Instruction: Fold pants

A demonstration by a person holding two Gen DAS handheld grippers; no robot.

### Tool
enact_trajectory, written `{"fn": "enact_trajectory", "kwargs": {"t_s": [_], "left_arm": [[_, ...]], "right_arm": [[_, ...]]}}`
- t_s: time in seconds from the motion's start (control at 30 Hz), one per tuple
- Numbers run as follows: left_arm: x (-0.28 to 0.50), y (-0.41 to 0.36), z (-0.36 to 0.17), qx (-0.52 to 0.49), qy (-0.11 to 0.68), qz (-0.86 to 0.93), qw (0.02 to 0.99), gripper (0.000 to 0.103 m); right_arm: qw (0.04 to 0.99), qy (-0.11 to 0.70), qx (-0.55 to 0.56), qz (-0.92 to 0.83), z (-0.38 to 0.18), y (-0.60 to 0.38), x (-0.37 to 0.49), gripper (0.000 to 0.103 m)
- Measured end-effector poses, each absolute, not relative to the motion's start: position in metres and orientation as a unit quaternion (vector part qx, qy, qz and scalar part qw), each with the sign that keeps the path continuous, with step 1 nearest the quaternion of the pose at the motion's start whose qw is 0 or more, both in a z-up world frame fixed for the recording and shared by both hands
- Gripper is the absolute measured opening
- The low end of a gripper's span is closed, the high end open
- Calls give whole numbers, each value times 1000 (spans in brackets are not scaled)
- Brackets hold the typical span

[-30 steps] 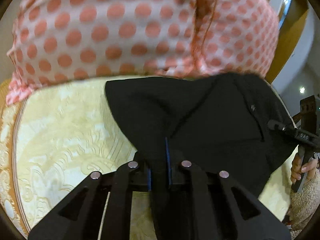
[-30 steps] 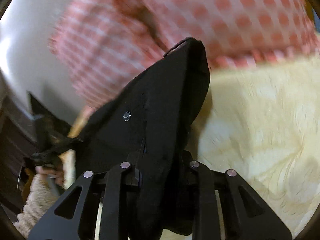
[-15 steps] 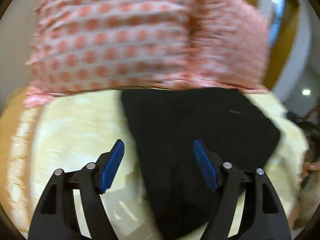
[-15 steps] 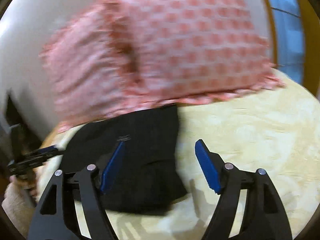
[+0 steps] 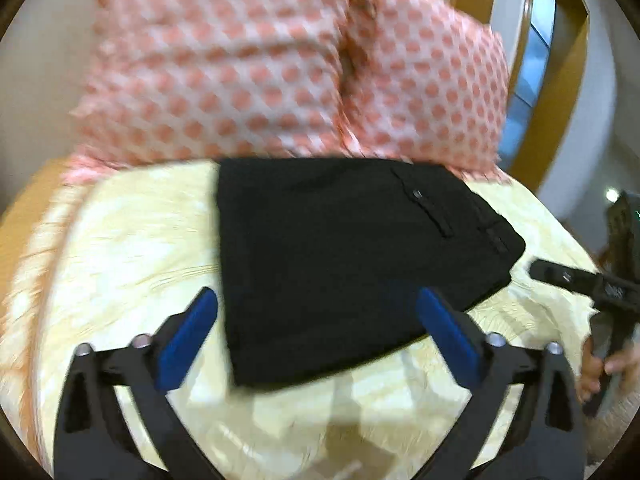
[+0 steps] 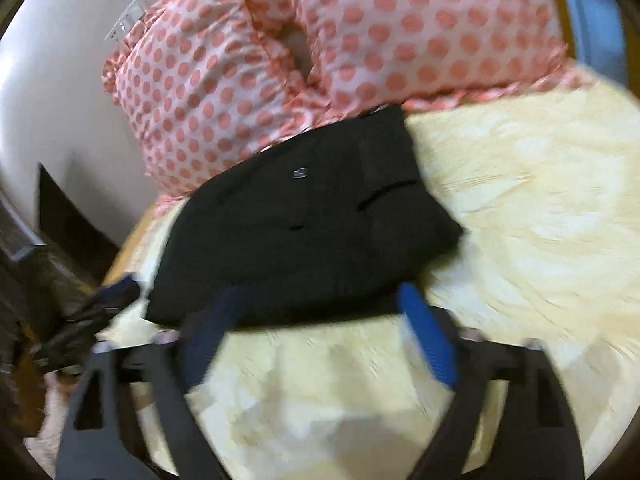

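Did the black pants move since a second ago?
Yes. The black pants dropped out of both tools and now lie flat on the yellow bedspread, below the dotted pillows.

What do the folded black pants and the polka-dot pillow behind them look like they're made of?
Folded black pants: matte woven cloth, probably a cotton or synthetic blend; no shine, crisp welt pocket. Pink polka-dot pillow: thin, soft printed fabric, likely cotton, with a crinkled frill edge. Blur hides the weave.
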State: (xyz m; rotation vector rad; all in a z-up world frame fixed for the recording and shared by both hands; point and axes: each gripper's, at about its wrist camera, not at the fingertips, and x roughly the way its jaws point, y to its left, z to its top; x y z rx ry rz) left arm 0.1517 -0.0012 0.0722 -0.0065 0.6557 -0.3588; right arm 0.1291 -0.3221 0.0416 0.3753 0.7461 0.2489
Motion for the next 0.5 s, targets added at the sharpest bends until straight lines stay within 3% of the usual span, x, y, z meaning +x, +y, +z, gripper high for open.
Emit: {"fn": "enact_trajectory", "kwargs": {"t_s": [0.1, 0.5], "left_arm": [[113, 0, 68, 13, 301, -125, 945, 101], [67, -6, 30, 43, 327, -36, 943, 101]], "right_arm": [[918, 355, 141, 107, 38, -305, 107, 102], [932, 358, 27, 45, 10, -249, 62, 102]]}}
